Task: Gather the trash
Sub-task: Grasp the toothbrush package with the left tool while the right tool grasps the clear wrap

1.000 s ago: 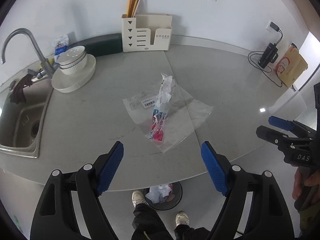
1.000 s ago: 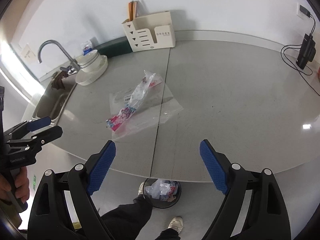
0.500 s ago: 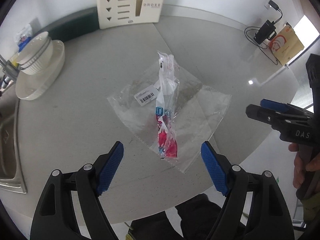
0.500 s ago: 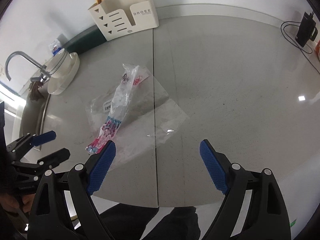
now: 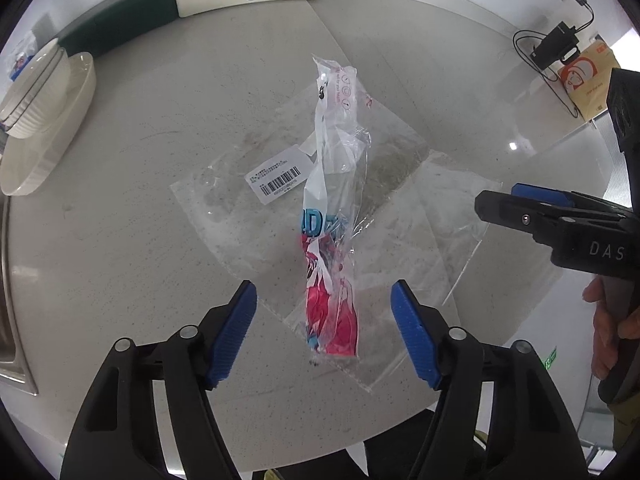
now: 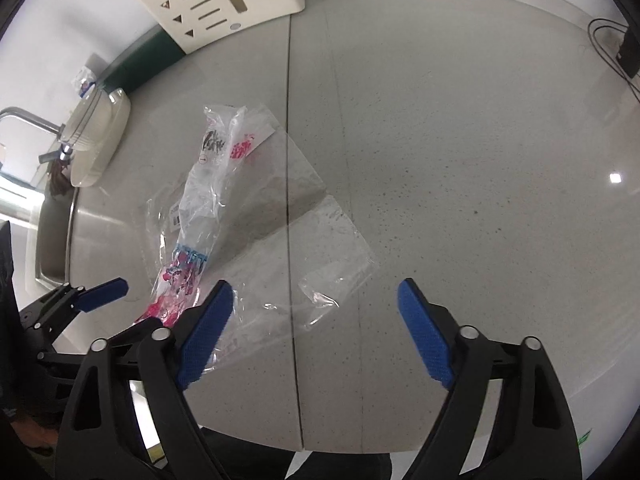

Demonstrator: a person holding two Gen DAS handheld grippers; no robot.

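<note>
speckled grey stone counter | crinkled printed pink-and-white plastic wrapper on flat clear plastic bag, ahead between left gripper ribbed blue pads, closing, empty | right gripper closing over bag edge, empty

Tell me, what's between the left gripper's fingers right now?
In the left wrist view, the red end of the printed wrapper lies between the left gripper fingers, on a clear plastic bag. The jaws are closing, not yet touching.

A grey speckled stone countertop with a dark seam meets a white wall. A steel sink and faucet sit at its end, brightly lit.
</note>
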